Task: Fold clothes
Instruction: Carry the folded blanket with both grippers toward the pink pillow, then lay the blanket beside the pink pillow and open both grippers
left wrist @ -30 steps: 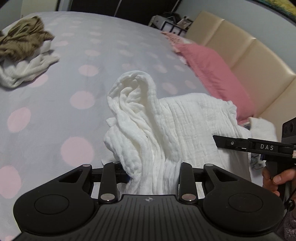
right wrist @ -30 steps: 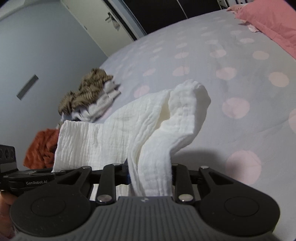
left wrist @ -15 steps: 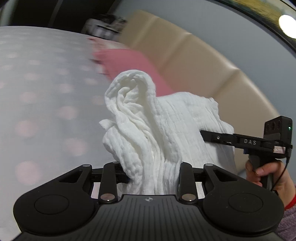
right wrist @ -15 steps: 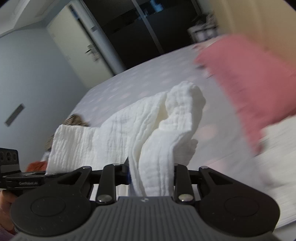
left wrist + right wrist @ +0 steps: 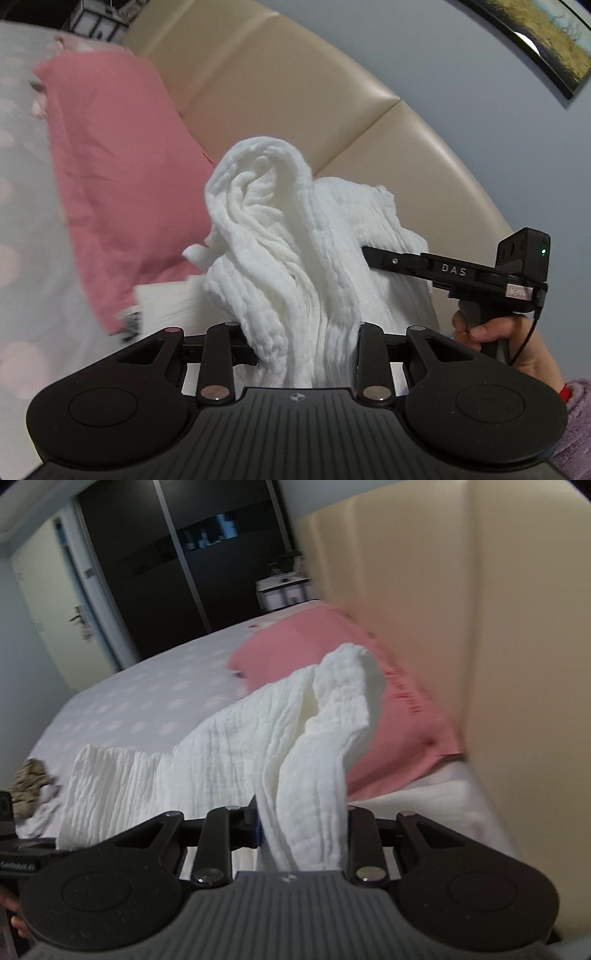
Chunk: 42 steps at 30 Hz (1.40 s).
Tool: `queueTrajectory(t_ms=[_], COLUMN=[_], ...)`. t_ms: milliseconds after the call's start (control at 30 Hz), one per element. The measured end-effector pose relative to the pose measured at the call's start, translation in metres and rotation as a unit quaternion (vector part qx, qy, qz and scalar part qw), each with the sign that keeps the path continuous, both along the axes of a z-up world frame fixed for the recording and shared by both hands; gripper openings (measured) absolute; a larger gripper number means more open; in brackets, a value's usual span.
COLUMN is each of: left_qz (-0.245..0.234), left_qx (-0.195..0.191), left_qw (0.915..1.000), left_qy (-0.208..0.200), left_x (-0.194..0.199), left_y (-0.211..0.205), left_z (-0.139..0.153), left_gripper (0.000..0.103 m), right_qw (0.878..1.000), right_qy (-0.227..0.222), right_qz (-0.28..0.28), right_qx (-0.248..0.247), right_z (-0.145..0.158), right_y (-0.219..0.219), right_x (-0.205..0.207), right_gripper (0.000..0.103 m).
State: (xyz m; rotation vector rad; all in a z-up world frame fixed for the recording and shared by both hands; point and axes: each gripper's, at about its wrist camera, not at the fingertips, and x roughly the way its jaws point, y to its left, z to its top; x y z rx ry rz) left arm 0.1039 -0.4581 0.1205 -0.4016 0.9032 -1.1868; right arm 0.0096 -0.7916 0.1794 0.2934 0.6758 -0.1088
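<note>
Left wrist view: jaws of the left gripper [image 5: 295, 328] clamp a bunched corner of the white muslin cloth [image 5: 291, 251]; the right gripper [image 5: 301, 812] pinches the other corner. Cloth hangs raised between them, long axis running left to right, above the bed [image 5: 147, 686] near the pink pillow [image 5: 114, 177].

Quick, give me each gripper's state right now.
Left gripper: shut on the white cloth.
Right gripper: shut on the same white cloth, at another edge.
</note>
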Motion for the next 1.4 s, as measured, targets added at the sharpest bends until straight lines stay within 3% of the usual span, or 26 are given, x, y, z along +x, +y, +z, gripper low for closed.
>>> queueTrajectory(t_ms=[133, 300, 400, 567, 700, 767, 800, 900, 967, 1067, 1100, 1200, 1300, 1400], left_qz=[-0.005, -0.022, -0.018, -0.006, 0.003, 0.007, 0.013, 0.047, 0.077, 0.086, 0.079, 0.058, 0.044, 0.046], left_qx=[0.001, 0.020, 0.026, 0.048, 0.058, 0.064, 0.071, 0.104, 0.123, 0.115, 0.113, 0.114, 0.143, 0.188], left_qw=[0.9998, 0.9974, 0.9976, 0.9976, 0.9974, 0.9972, 0.9971, 0.9922, 0.9838, 0.9708, 0.9691, 0.9654, 0.9631, 0.9484], left_qy=[0.022, 0.065, 0.061, 0.050, 0.042, 0.038, 0.022, -0.051, -0.105, -0.191, -0.205, -0.227, -0.224, -0.251], left_x=[0.009, 0.015, 0.017, 0.023, 0.033, 0.039, 0.038, 0.022, 0.007, -0.021, -0.026, -0.037, -0.048, -0.052], left_y=[-0.021, -0.040, -0.046, -0.046, -0.041, -0.038, -0.036, -0.025, -0.018, -0.013, -0.017, -0.036, -0.060, -0.083], left_z=[-0.033, -0.082, -0.099, -0.115, -0.105, -0.099, -0.092, -0.067, -0.051, -0.030, -0.027, -0.026, -0.033, -0.052], left_gripper=[0.028, 0.028, 0.028, 0.029, 0.038, 0.046, 0.051, 0.054, 0.054, 0.054, 0.054, 0.054, 0.054, 0.054], right_qw=[1.000, 0.998, 0.997, 0.997, 0.997, 0.996, 0.996, 0.994, 0.992, 0.989, 0.990, 0.993, 0.995, 0.995], right_qy=[0.003, 0.056, 0.071, 0.058, 0.057, 0.051, 0.048, 0.029, 0.005, -0.039, -0.051, -0.062, -0.042, -0.023], right_qz=[-0.010, -0.001, -0.005, -0.023, -0.046, -0.060, -0.069, -0.102, -0.125, -0.142, -0.130, -0.095, -0.071, -0.072], right_qx=[0.002, 0.009, 0.017, 0.035, 0.035, 0.037, 0.033, 0.003, -0.019, -0.032, -0.028, -0.037, -0.051, -0.068], right_z=[-0.014, -0.057, -0.085, -0.117, -0.130, -0.120, -0.113, -0.087, -0.070, -0.051, -0.048, -0.053, -0.070, -0.091], right_y=[-0.040, -0.072, -0.082, -0.092, -0.087, -0.085, -0.084, -0.079, -0.074, -0.060, -0.054, -0.034, -0.019, -0.010], right_x=[0.013, 0.030, 0.035, 0.040, 0.036, 0.026, 0.021, 0.003, -0.012, -0.031, -0.037, -0.044, -0.035, -0.023], right_gripper=[0.029, 0.029, 0.029, 0.032, 0.052, 0.056, 0.060, 0.060, 0.061, 0.060, 0.058, 0.033, 0.033, 0.035])
